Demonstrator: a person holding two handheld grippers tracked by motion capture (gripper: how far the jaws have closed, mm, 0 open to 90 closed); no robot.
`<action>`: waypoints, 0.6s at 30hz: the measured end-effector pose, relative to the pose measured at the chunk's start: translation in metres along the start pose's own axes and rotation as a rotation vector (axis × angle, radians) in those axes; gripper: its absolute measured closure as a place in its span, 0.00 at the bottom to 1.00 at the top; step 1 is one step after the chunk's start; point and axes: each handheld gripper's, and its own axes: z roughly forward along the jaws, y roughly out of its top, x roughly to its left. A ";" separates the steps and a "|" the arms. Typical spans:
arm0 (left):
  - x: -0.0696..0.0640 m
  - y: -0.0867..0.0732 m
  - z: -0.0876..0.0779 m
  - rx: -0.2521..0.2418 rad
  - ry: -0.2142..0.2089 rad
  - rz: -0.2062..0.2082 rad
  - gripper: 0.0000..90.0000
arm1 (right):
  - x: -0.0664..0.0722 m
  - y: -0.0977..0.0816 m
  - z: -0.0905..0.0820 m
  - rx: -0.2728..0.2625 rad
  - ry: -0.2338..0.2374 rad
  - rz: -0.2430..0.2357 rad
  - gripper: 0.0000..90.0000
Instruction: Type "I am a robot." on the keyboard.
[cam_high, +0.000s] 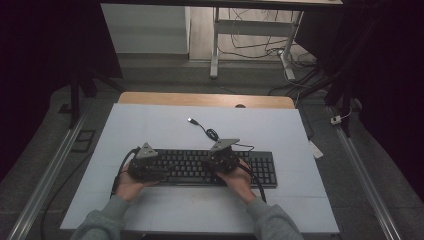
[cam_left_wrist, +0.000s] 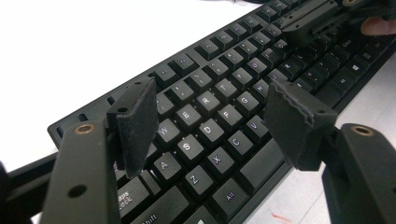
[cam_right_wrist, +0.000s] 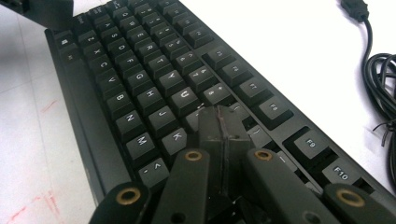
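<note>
- The black full-size plastic keyboard (cam_high: 215, 167) lies flat on the white table mat (cam_high: 150, 130), near the person's edge and slightly right of centre, with its long side across the table.
- Its black USB cable (cam_high: 205, 129) runs from the back edge out over the mat, the plug lying free and the slack coiled just behind the keys.
- The right gripper (cam_right_wrist: 219, 119) has its jaws pressed together into one blunt tip with nothing between them; that tip sits on or just above the keys right of the U and J, around the I and K column.
- The left gripper (cam_left_wrist: 212, 121) hangs over the left letter block with its jaws spread wide, the pads clear of the keys and the S, D, F area showing between them.
- The work in hand looks like key pressing with the closed right tip. To do it well, bring the tip straight down on one cap's centre, keep it off neighbouring caps, and lift cleanly.
- The high view gives the whole layout, both hands and the cable's path, but not the key legends.
- The gripper views make the legends readable; the right gripper view shows the cable coil (cam_right_wrist: 380, 77) close up.
</note>
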 end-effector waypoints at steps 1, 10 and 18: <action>0.000 0.000 0.000 0.001 0.001 0.001 0.39 | 0.000 0.000 0.000 -0.001 -0.001 0.002 1.00; -0.001 0.000 0.001 0.003 0.004 0.002 0.39 | -0.003 -0.001 0.005 -0.008 -0.005 0.006 1.00; -0.001 0.000 -0.001 0.001 0.010 0.002 0.38 | 0.000 0.000 0.004 -0.008 -0.019 -0.015 1.00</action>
